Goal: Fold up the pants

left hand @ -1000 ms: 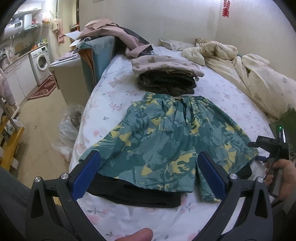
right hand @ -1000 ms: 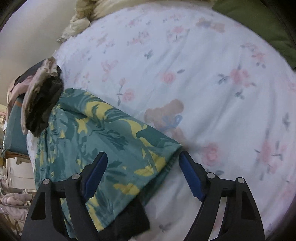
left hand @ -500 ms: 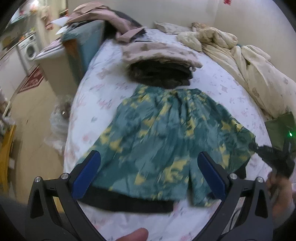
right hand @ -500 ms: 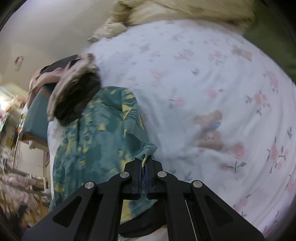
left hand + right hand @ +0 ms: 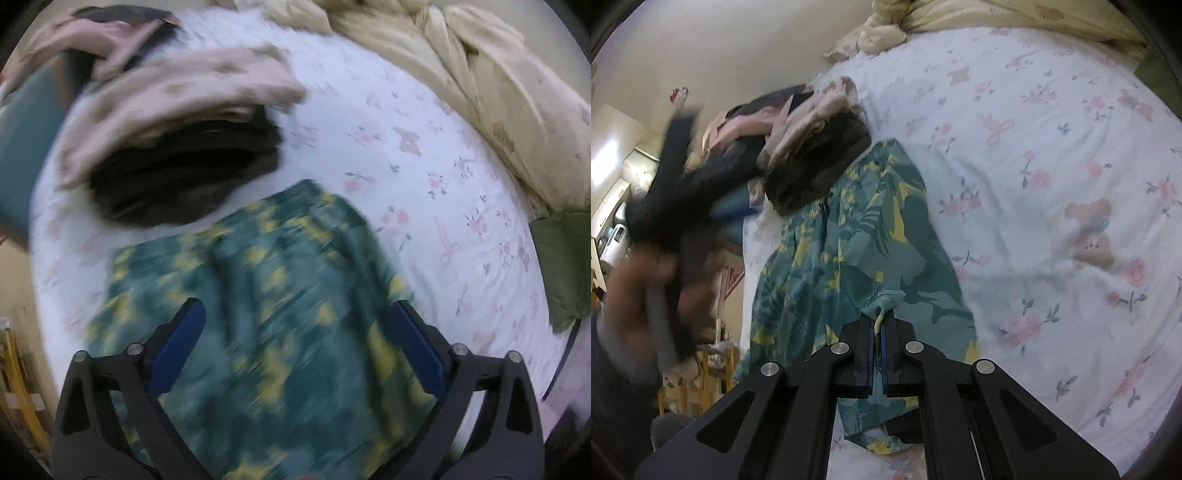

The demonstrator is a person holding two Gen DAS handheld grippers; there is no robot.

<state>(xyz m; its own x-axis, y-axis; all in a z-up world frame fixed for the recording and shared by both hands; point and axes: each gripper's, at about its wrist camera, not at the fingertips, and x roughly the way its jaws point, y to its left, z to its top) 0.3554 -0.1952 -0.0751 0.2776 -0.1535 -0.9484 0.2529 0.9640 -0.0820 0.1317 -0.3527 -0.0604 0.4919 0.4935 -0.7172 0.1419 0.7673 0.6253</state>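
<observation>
The right gripper (image 5: 874, 334) is seen with its jaws closed on a small pinch of hem of the green and yellow pants (image 5: 857, 236), which are spread on the flowered bed (image 5: 1052, 155) just beside a stack of folded clothes (image 5: 816, 162). So little cloth is held that it could be tugged free, or the leg dragged crooked, if the fold is pulled quickly. The left gripper (image 5: 295, 347) is held low over the pants, jaws wide open and empty, pointed toward the stack; its view is blurred.
</observation>
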